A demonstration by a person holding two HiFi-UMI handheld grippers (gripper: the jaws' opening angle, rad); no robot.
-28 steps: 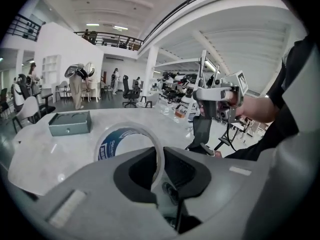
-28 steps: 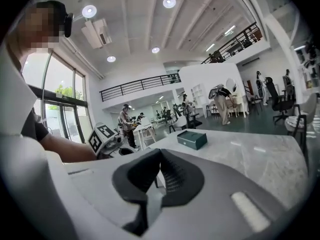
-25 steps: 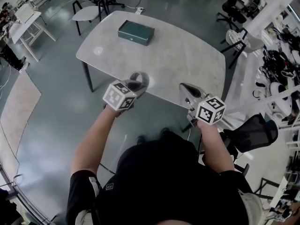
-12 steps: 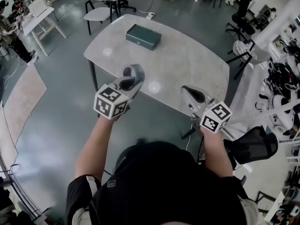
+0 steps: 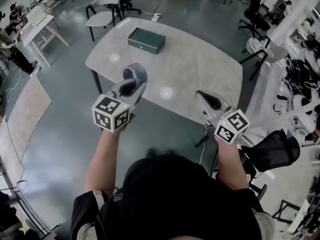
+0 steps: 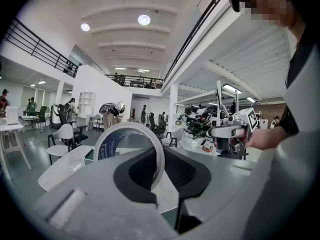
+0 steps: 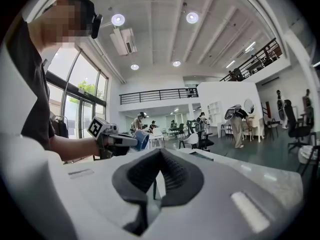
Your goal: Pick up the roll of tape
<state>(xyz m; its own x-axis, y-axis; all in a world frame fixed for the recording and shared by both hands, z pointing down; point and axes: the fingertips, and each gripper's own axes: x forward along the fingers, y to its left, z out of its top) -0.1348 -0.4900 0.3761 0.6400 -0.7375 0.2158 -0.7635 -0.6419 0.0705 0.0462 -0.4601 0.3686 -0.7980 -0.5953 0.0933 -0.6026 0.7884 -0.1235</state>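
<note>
We hold the left gripper [image 5: 132, 81] with its fingers [image 6: 192, 171] clenched on the roll of tape [image 6: 106, 146]. The wall of the ring runs down between the two dark pads, and these stand only as far apart as that wall is thick. The roll stands on edge in the grip, and its open hole shows the blue inner lining in the left gripper view. It is lifted clear of the desk [image 5: 200, 64] and hangs in the air above the desk's near left part. Our left forearm reaches out straight over the desk's near edge, and the gripper points close to level toward the far side of the desk.

The right gripper [image 5: 205, 98] holds nothing. Its fingers [image 7: 135, 176] are pressed together at the tips, with only a thin slit below them and nothing in it. It hovers above the near right edge of the desk, well apart from the roll, and also points level across the desk. Our right forearm is drawn in closer to the body than the left.

A dark green box [image 5: 145, 39] lies flat on the far part of the desk.
</note>
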